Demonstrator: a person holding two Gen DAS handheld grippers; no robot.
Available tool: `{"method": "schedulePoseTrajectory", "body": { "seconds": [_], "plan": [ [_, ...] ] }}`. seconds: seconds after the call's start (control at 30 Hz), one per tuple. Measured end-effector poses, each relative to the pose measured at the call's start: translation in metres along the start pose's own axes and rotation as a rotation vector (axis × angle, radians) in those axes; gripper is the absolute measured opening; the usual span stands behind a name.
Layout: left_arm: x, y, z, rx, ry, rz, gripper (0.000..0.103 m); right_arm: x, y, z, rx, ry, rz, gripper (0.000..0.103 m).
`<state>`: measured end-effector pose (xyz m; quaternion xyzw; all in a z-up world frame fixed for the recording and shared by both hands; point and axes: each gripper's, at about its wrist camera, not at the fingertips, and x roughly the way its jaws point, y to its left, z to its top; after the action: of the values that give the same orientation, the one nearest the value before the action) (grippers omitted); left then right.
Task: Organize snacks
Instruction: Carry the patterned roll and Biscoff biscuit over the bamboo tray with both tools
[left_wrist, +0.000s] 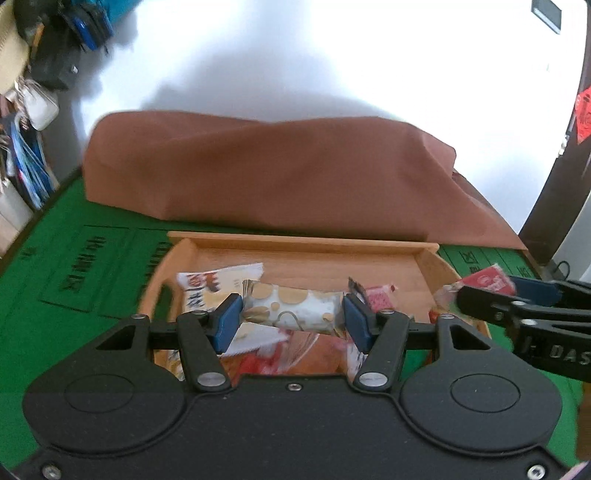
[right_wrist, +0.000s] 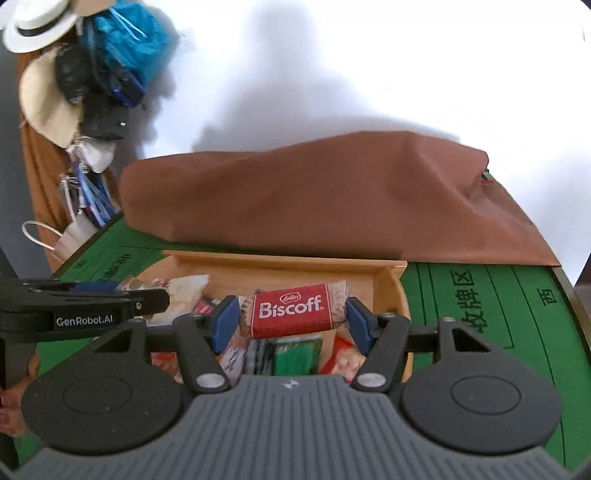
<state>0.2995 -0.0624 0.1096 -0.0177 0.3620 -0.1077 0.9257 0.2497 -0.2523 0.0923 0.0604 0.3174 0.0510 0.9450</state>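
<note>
My left gripper (left_wrist: 291, 317) is shut on a white snack packet with gold dots (left_wrist: 291, 308), held end to end between its blue pads above the wooden tray (left_wrist: 303, 245). My right gripper (right_wrist: 291, 319) is shut on a red Biscoff packet (right_wrist: 291, 312), also held above the tray (right_wrist: 388, 280). Several other snack packets lie in the tray under both grippers, among them a green one (right_wrist: 295, 354). The right gripper shows at the right of the left wrist view (left_wrist: 517, 302); the left gripper shows at the left of the right wrist view (right_wrist: 92, 302).
The tray stands on a green felt table (right_wrist: 480, 314) with printed markings. A brown cloth-covered mound (left_wrist: 266, 170) rises just behind the tray. Hats and bags (right_wrist: 74, 74) hang at the far left against a white wall.
</note>
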Motion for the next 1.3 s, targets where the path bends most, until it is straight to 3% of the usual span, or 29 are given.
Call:
{"method": "schedulePoseTrajectory", "body": {
  "seconds": [0.3, 0.5, 1.3],
  "plan": [
    [0.074, -0.012, 0.021, 0.018, 0.087, 0.07, 0.058, 0.077, -0.025, 0.014, 0.069, 0.124, -0.108, 0.065],
    [0.105, -0.014, 0.023, 0.025, 0.117, 0.097, 0.058, 0.106, -0.032, 0.014, 0.081, 0.178, -0.106, 0.065],
    [0.139, -0.021, 0.013, 0.046, 0.165, 0.11, 0.058, 0.132, -0.029, 0.0, 0.052, 0.235, -0.094, 0.067]
  ]
}}
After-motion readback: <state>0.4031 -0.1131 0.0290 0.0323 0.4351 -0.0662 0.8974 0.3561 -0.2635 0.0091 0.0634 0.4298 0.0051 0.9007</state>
